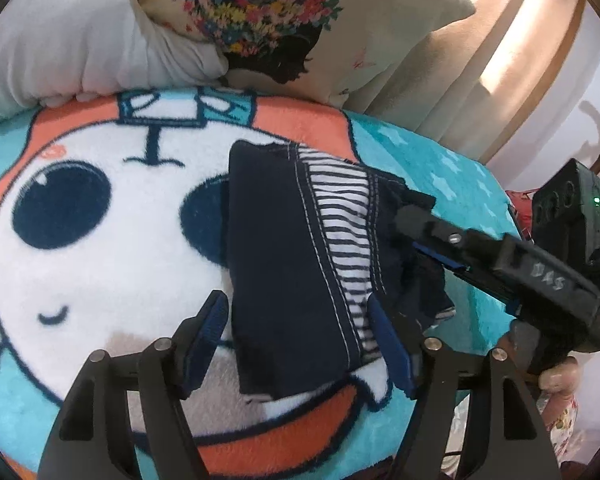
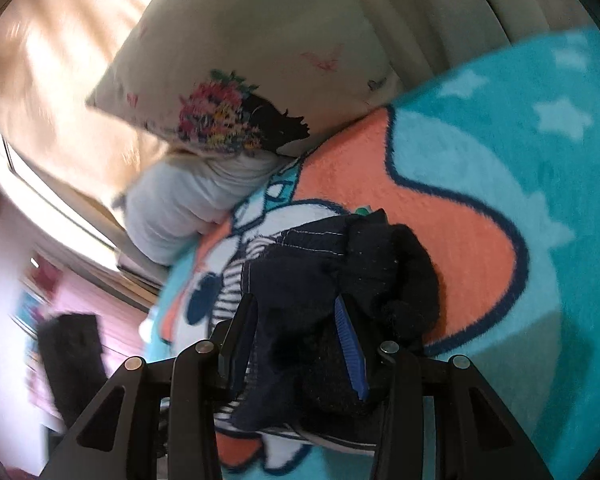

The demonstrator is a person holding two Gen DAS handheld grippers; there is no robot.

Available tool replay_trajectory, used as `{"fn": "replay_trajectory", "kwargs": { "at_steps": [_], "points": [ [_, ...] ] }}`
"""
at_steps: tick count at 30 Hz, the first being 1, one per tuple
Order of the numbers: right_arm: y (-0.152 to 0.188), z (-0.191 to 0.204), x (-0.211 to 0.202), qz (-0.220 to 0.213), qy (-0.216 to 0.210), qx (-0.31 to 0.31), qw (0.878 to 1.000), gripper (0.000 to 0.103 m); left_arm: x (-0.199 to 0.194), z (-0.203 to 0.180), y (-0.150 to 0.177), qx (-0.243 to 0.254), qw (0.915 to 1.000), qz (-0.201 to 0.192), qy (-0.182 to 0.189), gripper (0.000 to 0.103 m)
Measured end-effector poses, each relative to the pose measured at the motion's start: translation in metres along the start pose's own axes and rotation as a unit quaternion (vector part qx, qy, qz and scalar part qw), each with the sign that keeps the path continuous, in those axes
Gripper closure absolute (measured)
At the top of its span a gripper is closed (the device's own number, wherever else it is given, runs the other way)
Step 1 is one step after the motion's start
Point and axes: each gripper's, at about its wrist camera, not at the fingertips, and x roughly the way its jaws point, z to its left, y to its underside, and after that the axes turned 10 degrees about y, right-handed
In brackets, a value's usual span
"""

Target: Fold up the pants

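Observation:
The navy pants (image 1: 276,264) with a striped panel lie folded in a narrow strip on the cartoon blanket (image 1: 100,288). My left gripper (image 1: 296,320) is open, its blue pads on either side of the strip's near end. My right gripper (image 1: 410,216) comes in from the right and is closed on the pants' right edge, bunching the fabric. In the right wrist view the dark bunched pants (image 2: 340,280) fill the space between my right gripper's (image 2: 296,320) fingers, lifted a little off the blanket (image 2: 500,184).
A floral cushion (image 1: 300,28) and a white pillow (image 1: 80,48) lie at the head of the bed beyond the pants. A beige curtain (image 1: 500,40) hangs at the back right. The blanket's edge drops off at the right.

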Motion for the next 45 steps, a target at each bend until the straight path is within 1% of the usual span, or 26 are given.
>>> {"fn": "replay_trajectory", "kwargs": {
  "at_steps": [1,5,7,8,11,13,16,21,22,23,26,29,35,40,43,45],
  "points": [
    [0.002,0.002,0.001,-0.006,0.006,-0.006,1.000,0.060,-0.003,-0.001,0.000,0.003,1.0000,-0.005,-0.003,0.032],
    [0.007,-0.001,-0.002,-0.015,0.007,-0.005,1.000,0.060,-0.014,-0.001,0.000,0.010,0.9996,-0.023,-0.015,0.032],
    [0.009,0.001,-0.010,-0.024,0.017,0.000,1.000,0.060,-0.019,-0.002,0.000,0.014,0.9991,-0.033,-0.025,0.032],
    [0.008,0.004,-0.016,-0.033,0.025,-0.001,0.999,0.059,-0.022,-0.002,0.000,0.016,0.9987,-0.037,-0.031,0.032],
    [0.013,0.016,-0.040,-0.084,0.078,-0.024,0.993,0.054,-0.028,-0.005,0.000,0.027,0.9971,-0.050,-0.050,0.032],
    [0.015,0.020,-0.049,-0.099,0.097,-0.036,0.990,0.052,-0.031,-0.008,0.001,0.034,0.9955,-0.061,-0.064,0.032],
    [0.019,0.023,-0.051,-0.101,0.115,-0.051,0.987,0.050,-0.037,-0.013,0.002,0.048,0.9925,-0.077,-0.082,0.032],
    [0.022,0.023,-0.050,-0.090,0.113,-0.050,0.988,0.050,-0.052,-0.023,0.006,0.075,0.9832,-0.115,-0.121,0.032],
    [0.023,0.023,-0.051,-0.091,0.113,-0.052,0.988,0.050,-0.056,-0.026,0.007,0.081,0.9804,-0.125,-0.129,0.030],
    [0.024,0.025,-0.051,-0.093,0.113,-0.053,0.988,0.049,-0.059,-0.027,0.008,0.084,0.9783,-0.132,-0.136,0.025],
    [0.026,0.028,-0.055,-0.096,0.115,-0.056,0.987,0.045,-0.067,-0.032,0.010,0.091,0.9742,-0.149,-0.144,0.020],
    [0.029,0.028,-0.058,-0.097,0.115,-0.054,0.987,0.044,-0.071,-0.033,0.011,0.090,0.9735,-0.152,-0.144,0.017],
    [0.033,0.027,-0.063,-0.098,0.117,-0.050,0.987,0.042,-0.074,-0.032,0.013,0.079,0.9749,-0.154,-0.141,0.016],
    [0.034,0.025,-0.063,-0.099,0.118,-0.050,0.987,0.040,-0.066,-0.027,0.013,0.076,0.9778,-0.137,-0.139,0.011],
    [0.035,0.022,-0.060,-0.094,0.118,-0.045,0.987,0.040,-0.058,-0.026,0.013,0.079,0.9753,-0.129,-0.161,0.010],
    [0.035,0.019,-0.057,-0.091,0.118,-0.042,0.988,0.040,-0.052,-0.023,0.012,0.078,0.9757,-0.121,-0.165,0.010]
  ]
}}
